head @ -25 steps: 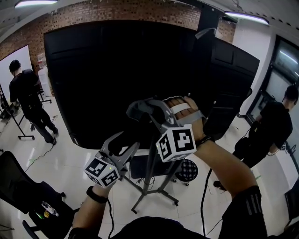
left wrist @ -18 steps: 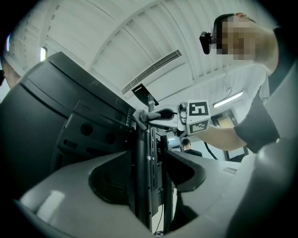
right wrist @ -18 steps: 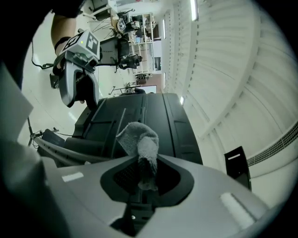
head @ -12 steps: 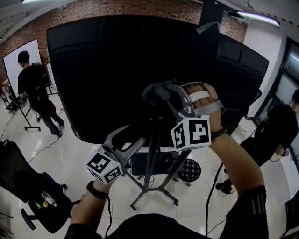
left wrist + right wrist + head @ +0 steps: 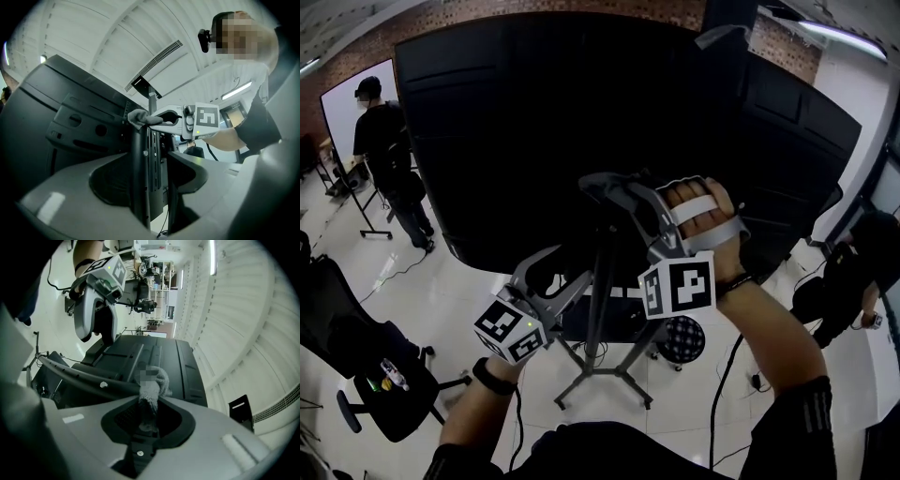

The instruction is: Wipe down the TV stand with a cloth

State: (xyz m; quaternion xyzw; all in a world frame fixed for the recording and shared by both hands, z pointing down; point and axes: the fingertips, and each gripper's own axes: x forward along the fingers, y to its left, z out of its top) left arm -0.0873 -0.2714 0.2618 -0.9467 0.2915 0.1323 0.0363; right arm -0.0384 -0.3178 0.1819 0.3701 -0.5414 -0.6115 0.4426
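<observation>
Right gripper (image 5: 149,409) clamped on cloth (image 5: 153,389)

Right gripper (image 5: 600,186), clamped on the cloth (image 5: 151,383), sits higher up the TV stand (image 5: 599,319) than a second ago (marginally lower than half a second ago). The bystander (image 5: 386,155) at left now appears further right in the head view.
</observation>
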